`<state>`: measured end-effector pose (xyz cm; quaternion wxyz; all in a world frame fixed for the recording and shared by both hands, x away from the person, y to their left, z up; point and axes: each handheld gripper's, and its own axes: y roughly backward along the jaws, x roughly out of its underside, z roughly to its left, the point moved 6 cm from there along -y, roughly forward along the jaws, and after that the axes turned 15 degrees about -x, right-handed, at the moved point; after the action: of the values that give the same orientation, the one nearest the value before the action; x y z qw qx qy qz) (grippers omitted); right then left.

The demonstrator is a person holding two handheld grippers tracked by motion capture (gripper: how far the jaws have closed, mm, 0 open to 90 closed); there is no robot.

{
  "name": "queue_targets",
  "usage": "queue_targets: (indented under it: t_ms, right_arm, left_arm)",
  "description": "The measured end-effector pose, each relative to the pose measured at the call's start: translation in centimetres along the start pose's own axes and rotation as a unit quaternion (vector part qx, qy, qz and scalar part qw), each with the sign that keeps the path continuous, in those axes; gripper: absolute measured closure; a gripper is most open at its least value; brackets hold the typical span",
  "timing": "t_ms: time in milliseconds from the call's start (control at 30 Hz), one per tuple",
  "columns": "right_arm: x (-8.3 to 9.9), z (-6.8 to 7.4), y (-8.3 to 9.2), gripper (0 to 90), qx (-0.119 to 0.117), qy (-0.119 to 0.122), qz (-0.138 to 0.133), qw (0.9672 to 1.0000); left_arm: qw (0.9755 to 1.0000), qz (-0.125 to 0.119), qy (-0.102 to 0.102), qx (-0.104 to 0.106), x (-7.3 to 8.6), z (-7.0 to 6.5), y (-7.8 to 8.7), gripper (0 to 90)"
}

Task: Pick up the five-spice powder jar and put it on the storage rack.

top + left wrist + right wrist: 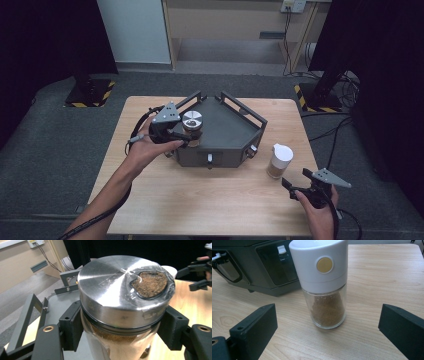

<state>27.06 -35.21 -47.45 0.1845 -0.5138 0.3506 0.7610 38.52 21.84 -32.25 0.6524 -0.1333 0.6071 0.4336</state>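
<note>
A glass jar with a round steel lid [192, 120] [122, 292] holds brown powder and sits at the left side of a dark grey tray [227, 131]. My left gripper [186, 136] [120, 327] is shut on the jar just under its lid, one black pad on each side. A glass shaker with a white cap [279, 160] [323, 282], also with brown powder, stands upright on the wooden table [210, 195] right of the tray. My right gripper [291, 189] [327, 327] is open just in front of the shaker, its jaws wide apart and not touching it.
The tray has raised black frame rails [244, 108] and a front wall with a small knob [209, 158]. Its dark corner [257, 267] lies just behind the shaker. Cables trail from both grippers. Dark stands and a cabinet [235, 25] are beyond the table.
</note>
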Motion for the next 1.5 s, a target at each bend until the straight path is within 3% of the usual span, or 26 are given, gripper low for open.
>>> queue_targets:
  t_ms: [233, 700, 1500]
  right_arm:
    - [0.0, -0.1, 0.1, 2.5, 0.000, 0.001, 0.001, 1.0000]
    - [0.1, 0.0, 0.1, 2.5, 0.001, -0.001, 0.001, 1.0000]
    - [0.1, -0.1, 0.2, 2.5, 0.001, -0.002, 0.001, 1.0000]
  left_arm:
    - [0.9998, -0.015, 0.011, -0.003, 0.9, 0.6, -1.1, 30.0]
    - [0.9998, -0.008, 0.010, -0.013, 2.1, 1.0, -2.4, 30.0]
    - [0.9992, 0.006, 0.031, -0.024, 4.0, 1.6, -3.8, 29.9]
